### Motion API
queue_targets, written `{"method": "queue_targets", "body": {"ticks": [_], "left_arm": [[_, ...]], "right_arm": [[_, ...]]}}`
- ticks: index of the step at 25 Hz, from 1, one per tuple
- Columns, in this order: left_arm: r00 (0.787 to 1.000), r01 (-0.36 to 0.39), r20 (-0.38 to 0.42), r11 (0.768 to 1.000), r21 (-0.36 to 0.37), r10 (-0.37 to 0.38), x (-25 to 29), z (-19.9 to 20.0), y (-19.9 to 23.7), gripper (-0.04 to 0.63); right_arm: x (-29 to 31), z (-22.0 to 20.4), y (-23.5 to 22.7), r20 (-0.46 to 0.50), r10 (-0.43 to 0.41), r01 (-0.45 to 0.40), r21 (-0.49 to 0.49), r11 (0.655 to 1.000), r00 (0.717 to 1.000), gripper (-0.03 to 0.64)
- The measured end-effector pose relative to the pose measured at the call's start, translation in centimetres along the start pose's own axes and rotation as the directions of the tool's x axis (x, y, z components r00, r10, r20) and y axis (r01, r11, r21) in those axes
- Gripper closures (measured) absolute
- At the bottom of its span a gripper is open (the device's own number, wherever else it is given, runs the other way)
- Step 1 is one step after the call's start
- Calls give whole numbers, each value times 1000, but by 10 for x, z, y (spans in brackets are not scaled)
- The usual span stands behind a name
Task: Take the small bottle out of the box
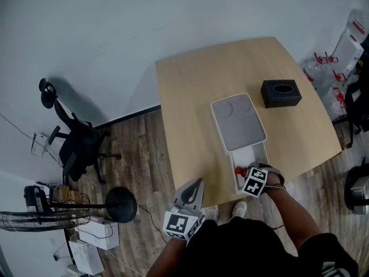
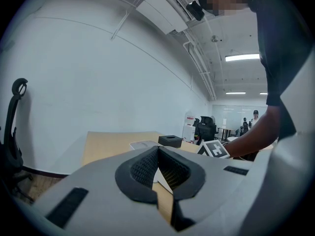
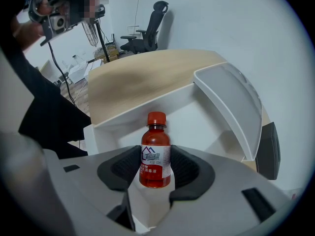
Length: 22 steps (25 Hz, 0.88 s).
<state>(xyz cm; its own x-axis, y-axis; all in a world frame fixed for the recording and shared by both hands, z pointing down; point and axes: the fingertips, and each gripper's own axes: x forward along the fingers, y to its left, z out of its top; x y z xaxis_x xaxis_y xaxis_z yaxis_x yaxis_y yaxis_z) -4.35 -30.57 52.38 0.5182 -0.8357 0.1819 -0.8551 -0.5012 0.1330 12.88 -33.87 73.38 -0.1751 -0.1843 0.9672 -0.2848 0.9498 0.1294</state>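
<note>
A small bottle (image 3: 155,156) of red liquid, with a red cap and a white label, stands upright between the pads of my right gripper (image 3: 155,173). The pads press on both sides of it, so that gripper is shut on it. Bottle and gripper are inside the white box (image 3: 194,117), over its near end. From the head view the bottle's red (image 1: 243,171) shows in the box (image 1: 252,152), just ahead of the right gripper (image 1: 249,176). My left gripper (image 1: 198,184) hovers at the table's front edge, left of the box, shut and holding nothing (image 2: 158,151).
The box's grey lid (image 1: 238,122) lies open on the wooden table (image 1: 190,97), beyond the box. A black tissue box (image 1: 281,93) sits to the right of the lid. An office chair (image 1: 78,143) and a fan (image 1: 34,212) stand on the floor to the left.
</note>
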Motion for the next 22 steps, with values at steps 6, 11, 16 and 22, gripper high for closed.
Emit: {"method": "queue_targets", "body": {"ticks": [6,11,16,22], "left_arm": [[1000,-10,5,1000,-6,10,-4,0,3,585],[1000,-20,6,1000,-2,20,-6,1,6,584],[1000,-13,-9,1000,0,13,-5,-1,3,586],[1000,5,3,1000,7,-5,1,3,-3,584]], "right_arm": [[-3,4,-4,19,-39,39,2,999,999,413],[-11,7,-11,104,-118,114,37,993,988,415],[-35,19,-18,229,-232,224,64,973,945,414],[-94,43,-36,396,-391,357,159,921,831,414]]}}
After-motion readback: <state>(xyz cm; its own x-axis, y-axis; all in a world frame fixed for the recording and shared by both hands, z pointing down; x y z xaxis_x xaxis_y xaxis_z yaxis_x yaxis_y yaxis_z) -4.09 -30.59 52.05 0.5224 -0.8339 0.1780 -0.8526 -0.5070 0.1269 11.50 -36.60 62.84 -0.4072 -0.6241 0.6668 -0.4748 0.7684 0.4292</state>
